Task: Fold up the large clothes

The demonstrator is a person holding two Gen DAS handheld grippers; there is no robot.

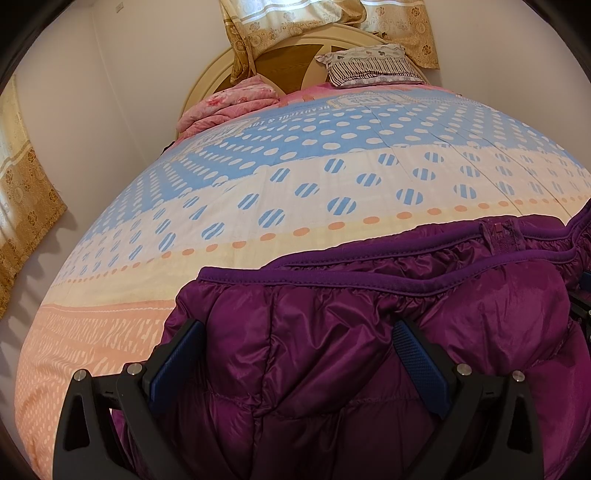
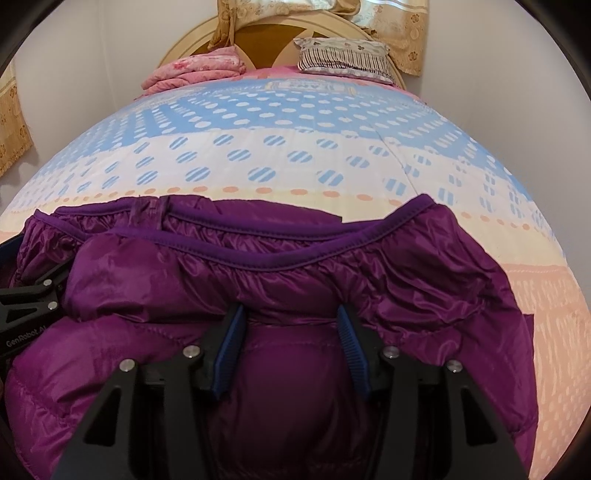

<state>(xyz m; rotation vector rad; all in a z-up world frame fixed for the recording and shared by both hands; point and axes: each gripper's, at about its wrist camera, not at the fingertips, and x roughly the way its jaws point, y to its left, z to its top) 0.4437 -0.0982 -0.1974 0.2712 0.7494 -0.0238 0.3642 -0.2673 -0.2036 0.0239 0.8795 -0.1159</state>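
A bed fills both views, covered by a bedspread with a blue band of white dots, a cream band of striped blue dots, a row of orange dots and a peach band nearest the cameras. On its near part lies the purple puffer jacket, quilted and shiny, its elastic-bound hem running across, a zipper end showing at the far edge.

The left gripper has its jaws set wide, blue pads on either side of a bulging fold of the jacket; whether they press it I cannot tell. The right gripper has its jaws about half open around a puffed ridge of the same jacket, both pads against the fabric, pinching it.

At the head of the bed stands a rounded wooden headboard, with a folded pink quilt beside a striped pillow. Gold floral curtains hang above.
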